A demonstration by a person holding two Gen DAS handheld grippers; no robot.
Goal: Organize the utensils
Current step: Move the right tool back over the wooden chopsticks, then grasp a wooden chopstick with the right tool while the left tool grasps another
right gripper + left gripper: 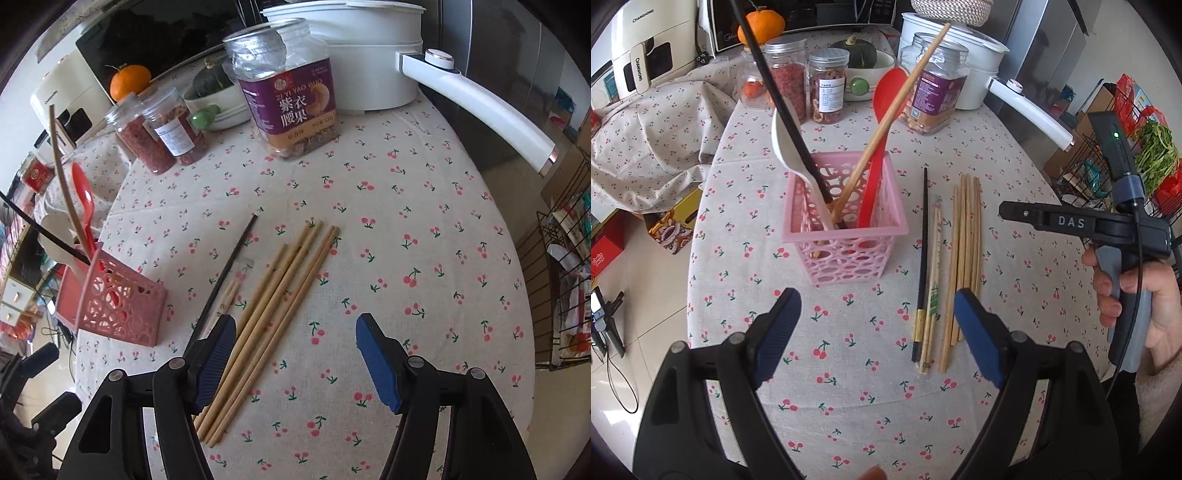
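The left gripper (pixel 877 338) has its blue-padded fingers (pixel 777 332) spread wide with nothing between them, above bare cloth near the pink basket (pixel 846 225). The right gripper (pixel 295 360) also stands apart and empty, its left finger (pixel 218 356) over the near ends of the bamboo chopsticks (pixel 280 295); whether it touches them I cannot tell.

The round table (pixel 849 406) wears a cream cloth printed with small red cherries, which runs left over a lower surface. At the far edge sit a white electric pot (pixel 354 55) with a long handle, a purple-labelled jar (pixel 291 99), two smaller jars of dried goods (pixel 809 85), a dark green squash (pixel 855 51) in a bowl and an orange (pixel 761 26). A wire rack (pixel 1108 166) with greens and packets stands to the right; the floor on the left is pale tile.

In the basket stand a red spoon (pixel 882 122), a white spoon (pixel 786 136), a black chopstick (pixel 783 107) and a wooden one (pixel 901 99). Right of the basket, flat on the cloth, lie another black chopstick (pixel 923 258), a wrapped pair (pixel 934 291) and the loose bamboo ones.
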